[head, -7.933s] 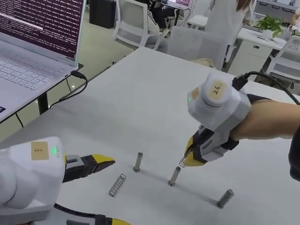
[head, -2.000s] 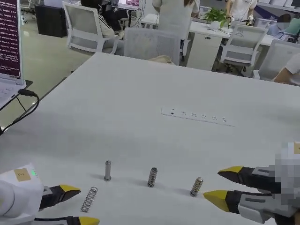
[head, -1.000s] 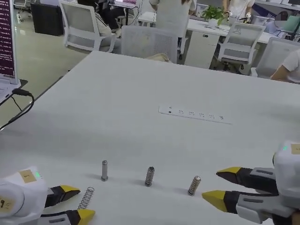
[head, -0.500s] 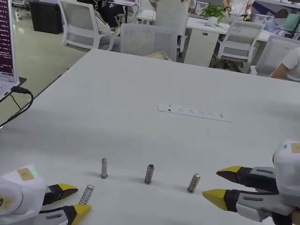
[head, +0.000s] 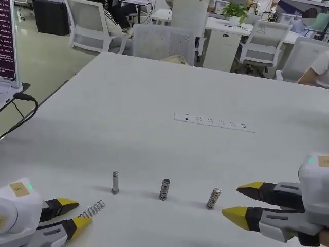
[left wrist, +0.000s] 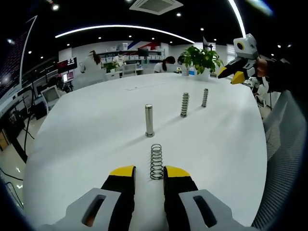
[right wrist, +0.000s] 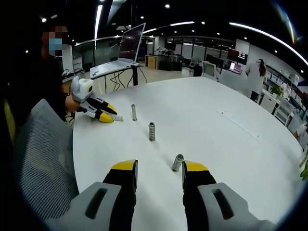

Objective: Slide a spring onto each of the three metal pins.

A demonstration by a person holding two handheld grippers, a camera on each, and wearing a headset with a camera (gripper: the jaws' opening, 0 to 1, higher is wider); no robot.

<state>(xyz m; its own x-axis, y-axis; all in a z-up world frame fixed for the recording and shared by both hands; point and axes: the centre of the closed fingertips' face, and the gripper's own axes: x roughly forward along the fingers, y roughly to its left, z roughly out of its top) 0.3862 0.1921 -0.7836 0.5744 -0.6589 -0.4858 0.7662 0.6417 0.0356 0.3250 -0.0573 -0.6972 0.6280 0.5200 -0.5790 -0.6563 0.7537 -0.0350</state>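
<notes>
Three metal pins stand in a row on the white table. The left pin is bare. The middle pin and the right pin each carry a spring. A loose spring lies flat in front of the bare pin. My left gripper is narrowly open, with the spring's near end between its tips. My right gripper is open and empty, just right of the right pin.
A white power strip lies further back on the table. A laptop with a black cable stands on a desk to the left. Office chairs line the far edge.
My left gripper has pulled back toward the lower left and its jaws have narrowed around the spring's end. The loose spring now lies more slanted. The right gripper has stayed put.
</notes>
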